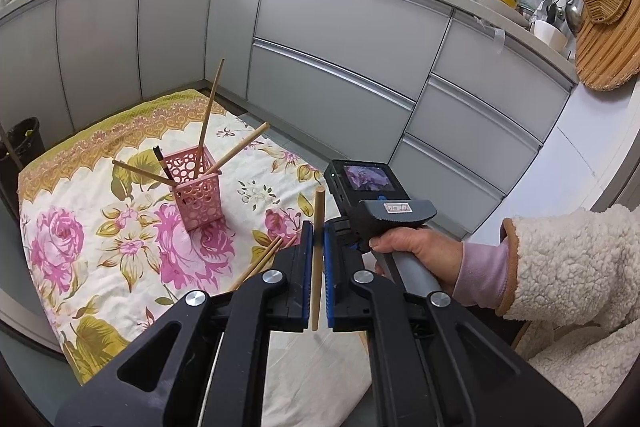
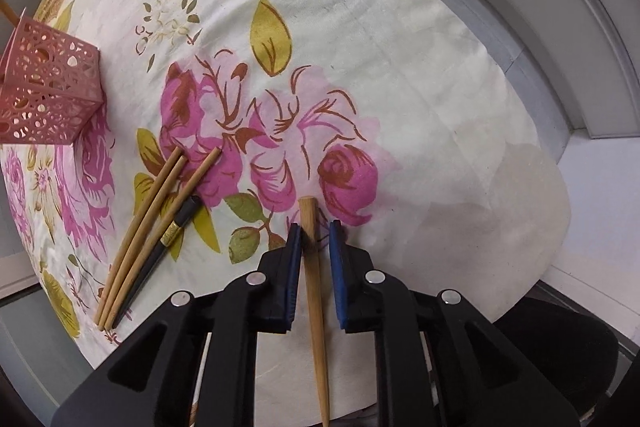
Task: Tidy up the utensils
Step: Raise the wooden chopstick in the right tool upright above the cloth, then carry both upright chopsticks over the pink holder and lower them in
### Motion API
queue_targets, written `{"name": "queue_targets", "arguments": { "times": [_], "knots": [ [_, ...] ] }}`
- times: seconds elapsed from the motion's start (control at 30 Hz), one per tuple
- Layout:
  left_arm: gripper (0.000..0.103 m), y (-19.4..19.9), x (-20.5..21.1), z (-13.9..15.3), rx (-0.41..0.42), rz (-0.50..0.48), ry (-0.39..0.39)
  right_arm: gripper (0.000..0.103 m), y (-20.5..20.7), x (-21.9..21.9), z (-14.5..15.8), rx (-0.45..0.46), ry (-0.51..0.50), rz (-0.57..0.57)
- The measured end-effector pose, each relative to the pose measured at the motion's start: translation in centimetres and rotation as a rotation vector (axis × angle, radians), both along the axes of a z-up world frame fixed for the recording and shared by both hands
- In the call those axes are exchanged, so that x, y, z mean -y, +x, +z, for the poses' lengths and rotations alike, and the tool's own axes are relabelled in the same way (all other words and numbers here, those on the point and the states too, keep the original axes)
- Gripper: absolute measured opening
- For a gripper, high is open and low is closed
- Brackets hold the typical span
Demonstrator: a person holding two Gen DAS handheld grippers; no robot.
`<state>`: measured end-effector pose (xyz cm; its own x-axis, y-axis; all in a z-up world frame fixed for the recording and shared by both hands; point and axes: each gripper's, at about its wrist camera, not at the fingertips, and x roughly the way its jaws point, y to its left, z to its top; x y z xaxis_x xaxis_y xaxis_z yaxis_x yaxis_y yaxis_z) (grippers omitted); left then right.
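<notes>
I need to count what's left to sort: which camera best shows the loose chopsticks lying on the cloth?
The right wrist view: the loose chopsticks lie in full, three bamboo and one black. The left wrist view shows only a few bamboo tips beside its finger.

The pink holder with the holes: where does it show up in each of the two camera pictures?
Left wrist view: the pink holder stands left of centre on the floral cloth, chopsticks sticking out.
Right wrist view: the pink holder sits at the far left edge, partly cropped.
Shared landmark: the loose chopsticks lying on the cloth.
</notes>
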<state>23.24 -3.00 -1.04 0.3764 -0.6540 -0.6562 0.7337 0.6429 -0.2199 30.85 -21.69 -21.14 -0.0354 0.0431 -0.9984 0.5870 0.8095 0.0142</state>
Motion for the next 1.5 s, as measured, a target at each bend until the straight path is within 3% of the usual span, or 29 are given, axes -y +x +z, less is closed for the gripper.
{"name": "queue_targets", "arguments": {
  "times": [0.03, 0.07, 0.17, 0.2, 0.27, 0.43, 0.63, 1.03, 1.27, 1.5],
  "knots": [
    [0.004, 0.0, 0.0, 0.0, 0.002, 0.002, 0.000, 0.035, 0.1, -0.6, 0.1, 0.014, -0.004, 0.016],
    [0.004, 0.0, 0.0, 0.1, 0.004, 0.006, -0.001, 0.039, 0.4, -1.2, 0.1, 0.022, -0.017, 0.028],
    [0.004, 0.0, -0.2, 0.2, 0.006, 0.013, -0.011, 0.042, 0.4, -2.2, 0.2, 0.039, -0.086, 0.050],
    [0.004, 0.0, -0.3, 0.3, 0.006, 0.015, -0.014, 0.038, 0.3, -2.4, 0.3, 0.052, -0.095, 0.052],
    [0.004, 0.0, -0.3, 0.3, 0.008, 0.019, -0.018, 0.007, -0.2, -2.1, 0.7, 0.081, -0.071, 0.046],
    [0.004, -0.3, -0.1, 0.9, 0.023, 0.022, -0.031, 0.008, -3.1, 0.1, 2.0, 0.216, 0.031, 0.018],
    [0.004, -0.8, 0.3, 2.1, 0.057, 0.065, -0.052, 0.008, -6.6, 2.1, 8.0, 0.453, -0.023, 0.058],
    [0.004, -0.6, 1.0, 6.3, 0.123, 0.144, -0.113, 0.008, -9.4, 4.8, 19.3, 0.714, -0.069, 0.132],
    [0.004, 1.6, 1.1, 11.0, 0.200, 0.242, -0.134, 0.008, -8.3, 6.2, 28.1, 0.868, -0.103, 0.157],
    [0.004, 5.4, 2.0, 14.0, 0.297, 0.382, -0.121, 0.008, -3.6, 7.8, 34.6, 0.961, -0.094, 0.146]
  ]
}}
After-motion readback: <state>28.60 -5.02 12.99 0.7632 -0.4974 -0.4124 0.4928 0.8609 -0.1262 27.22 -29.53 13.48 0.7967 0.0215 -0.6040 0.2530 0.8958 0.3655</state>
